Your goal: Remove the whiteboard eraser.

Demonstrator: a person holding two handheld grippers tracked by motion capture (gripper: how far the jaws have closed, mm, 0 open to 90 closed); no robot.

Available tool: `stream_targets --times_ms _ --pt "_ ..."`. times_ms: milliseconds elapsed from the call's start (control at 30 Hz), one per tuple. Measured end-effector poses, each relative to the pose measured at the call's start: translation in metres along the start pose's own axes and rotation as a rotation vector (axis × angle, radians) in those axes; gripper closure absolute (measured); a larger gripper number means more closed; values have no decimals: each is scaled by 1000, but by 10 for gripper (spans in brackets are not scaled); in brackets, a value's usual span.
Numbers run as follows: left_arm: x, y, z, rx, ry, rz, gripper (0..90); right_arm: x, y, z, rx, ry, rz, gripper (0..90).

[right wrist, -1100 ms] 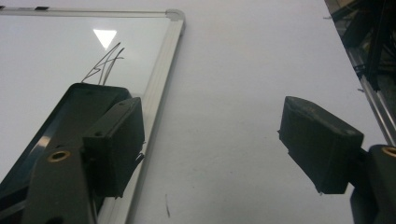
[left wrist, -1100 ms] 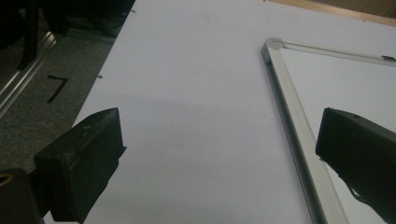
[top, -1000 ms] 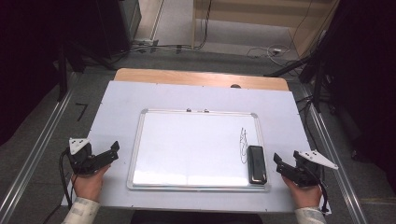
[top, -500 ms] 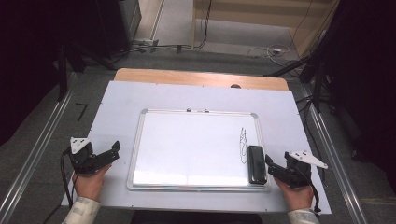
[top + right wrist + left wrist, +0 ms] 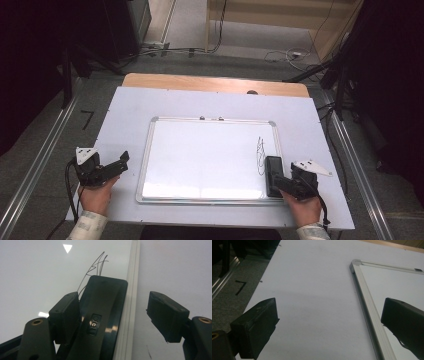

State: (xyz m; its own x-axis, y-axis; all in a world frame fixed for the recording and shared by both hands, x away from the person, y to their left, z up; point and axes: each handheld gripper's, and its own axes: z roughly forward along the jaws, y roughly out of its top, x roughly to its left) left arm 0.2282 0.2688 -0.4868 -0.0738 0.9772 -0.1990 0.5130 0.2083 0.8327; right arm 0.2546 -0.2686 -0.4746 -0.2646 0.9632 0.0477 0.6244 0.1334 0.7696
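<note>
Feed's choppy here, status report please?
Right gripper open, jaws just been closing, straddling black eraser, no grip yet. Left gripper open, idle beside whiteboard. Nothing in the way.

One whiteboard (image 5: 200, 160); one black eraser (image 5: 273, 175); one pen scribble (image 5: 260, 155); two grippers, left (image 5: 117, 165), right (image 5: 280, 184); two small clips (image 5: 211, 118), possibly magnets.

Eraser (image 5: 273, 174) lies on whiteboard's (image 5: 200, 155) right edge, beside scribble (image 5: 260, 155).

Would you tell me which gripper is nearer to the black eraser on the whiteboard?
Right. The right gripper straddles the black eraser, jaws not yet pressing it; the left gripper sits off the whiteboard's opposite side.
</note>
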Motion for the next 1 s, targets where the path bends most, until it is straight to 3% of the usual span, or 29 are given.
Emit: stream_targets --times_ms 467,633,1000 --pt "1 1 -1 -4 -5 -6 13 23 -5 14 63 -51 -12 261" --pt "1 1 -1 -5 -5 -8 13 21 -6 19 86 -62 -15 277" --pt "1 0 0 -3 -6 -5 13 18 -4 24 109 -36 18 293"
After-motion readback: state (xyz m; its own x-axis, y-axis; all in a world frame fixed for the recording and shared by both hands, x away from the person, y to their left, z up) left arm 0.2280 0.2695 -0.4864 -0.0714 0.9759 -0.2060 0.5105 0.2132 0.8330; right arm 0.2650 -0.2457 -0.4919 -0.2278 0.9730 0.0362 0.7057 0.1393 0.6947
